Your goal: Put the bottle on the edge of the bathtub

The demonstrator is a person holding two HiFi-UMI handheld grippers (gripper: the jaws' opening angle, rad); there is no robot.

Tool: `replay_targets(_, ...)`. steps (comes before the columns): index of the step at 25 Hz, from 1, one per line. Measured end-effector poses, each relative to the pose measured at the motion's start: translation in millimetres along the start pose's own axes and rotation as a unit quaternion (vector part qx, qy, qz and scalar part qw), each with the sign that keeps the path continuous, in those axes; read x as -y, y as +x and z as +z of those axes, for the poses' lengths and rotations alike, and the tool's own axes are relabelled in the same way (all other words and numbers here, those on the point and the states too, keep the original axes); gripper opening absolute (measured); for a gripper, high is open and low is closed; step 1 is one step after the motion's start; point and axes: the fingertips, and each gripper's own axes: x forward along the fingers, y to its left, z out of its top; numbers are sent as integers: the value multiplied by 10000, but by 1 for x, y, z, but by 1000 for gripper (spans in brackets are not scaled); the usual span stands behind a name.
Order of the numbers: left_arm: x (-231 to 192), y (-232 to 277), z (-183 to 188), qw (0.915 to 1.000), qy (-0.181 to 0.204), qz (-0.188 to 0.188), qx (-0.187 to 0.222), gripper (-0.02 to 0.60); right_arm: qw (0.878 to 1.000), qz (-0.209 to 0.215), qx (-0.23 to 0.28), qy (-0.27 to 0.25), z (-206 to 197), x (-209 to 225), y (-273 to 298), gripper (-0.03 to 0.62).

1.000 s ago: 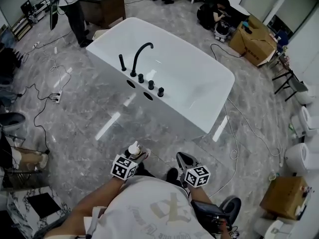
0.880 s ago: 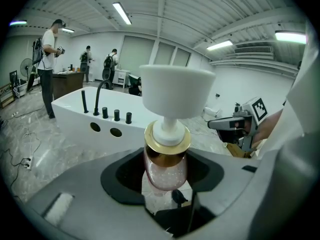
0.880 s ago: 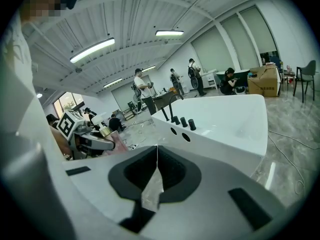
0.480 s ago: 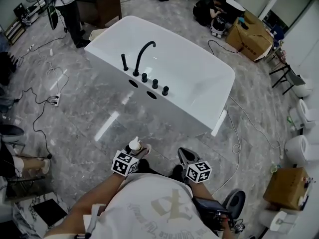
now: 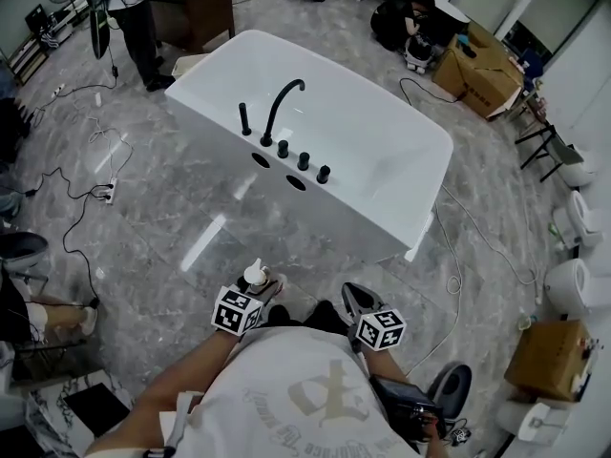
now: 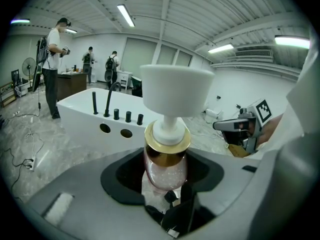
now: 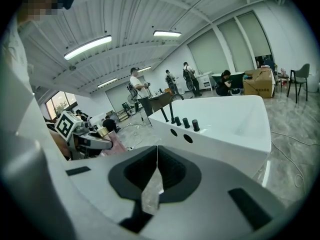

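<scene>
A clear pinkish pump bottle (image 6: 165, 169) with a gold collar and white pump head stands upright between the jaws of my left gripper (image 6: 165, 181), which is shut on its body. In the head view the bottle (image 5: 255, 277) shows in front of the left gripper (image 5: 260, 290), low in the picture. My right gripper (image 5: 353, 301) is beside it, jaws closed together with nothing in them (image 7: 155, 156). The white bathtub (image 5: 205, 103) with a black faucet (image 5: 280, 108) and knobs stands ahead across a stretch of floor, apart from both grippers.
Marble floor with cables (image 5: 76, 208) lies at the left. A person (image 5: 138, 17) stands by a dark desk (image 5: 196, 12) behind the tub. Cardboard boxes (image 5: 482, 65) sit at the back right, and white toilets (image 5: 573, 294) line the right side.
The head view has shifted a little, so the bathtub sits slightly further right. Both grippers keep their pose, and the bottle stays in the left one.
</scene>
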Motion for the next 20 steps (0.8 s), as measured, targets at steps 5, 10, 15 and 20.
replay_targets(5,-6,-6,5,10000,-43,46,78,215,10000,76,-32,-17,5,-5,10,6)
replay_targets(10,-12,-2,2,9996,-253,95,62,215,9996,255,-121,-18,8,-6,25,6)
replay_targets(15,-25,3,-1,9992,-322,221,-76,215,9994,283,-182,22,10,3,40,6)
replay_targets(20,-34,15,16,9991,-295,272,-113,215,9993,327,-132,120,21,18,57,6)
